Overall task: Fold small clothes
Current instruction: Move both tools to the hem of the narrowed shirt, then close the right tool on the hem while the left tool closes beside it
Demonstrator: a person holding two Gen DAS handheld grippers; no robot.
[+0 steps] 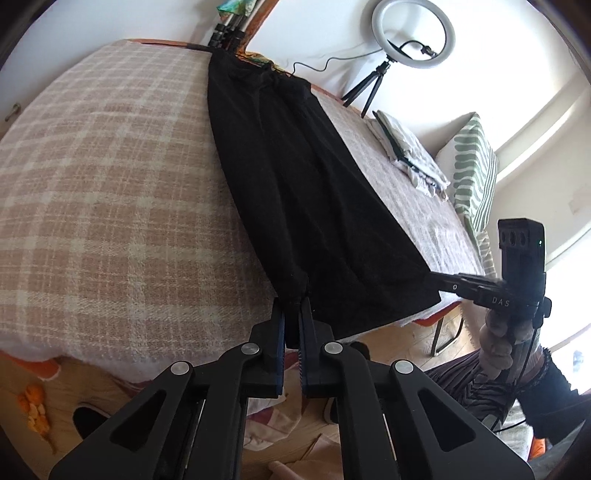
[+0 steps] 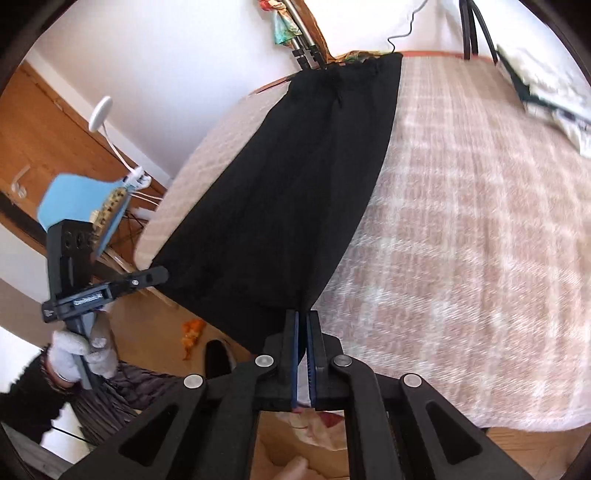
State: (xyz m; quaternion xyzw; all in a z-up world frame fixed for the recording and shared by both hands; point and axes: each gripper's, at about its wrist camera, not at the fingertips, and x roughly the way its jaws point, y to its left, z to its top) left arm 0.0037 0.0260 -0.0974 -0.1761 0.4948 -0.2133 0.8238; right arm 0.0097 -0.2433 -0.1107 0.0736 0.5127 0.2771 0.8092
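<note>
On the checked blanket (image 1: 110,177) that covers the table lies a long black garment (image 1: 295,184), stretched flat from the far edge to the near edge, where its hem hangs a little over the side. The left gripper (image 1: 291,306) holds the near left corner of this hem: its two fingers are almost closed, and a small bunch of black cloth is pressed between them. The right gripper (image 2: 303,314) holds the other near corner in the same way, its jaws nearly together with the fabric edge between the blue pads. Both grippers are just beside the table edge, well apart from each other. Farther away, a folded light cloth (image 1: 406,151) rests on the blanket at the right, and a ring light (image 1: 413,33) on a small tripod stands near the wall.
</note>
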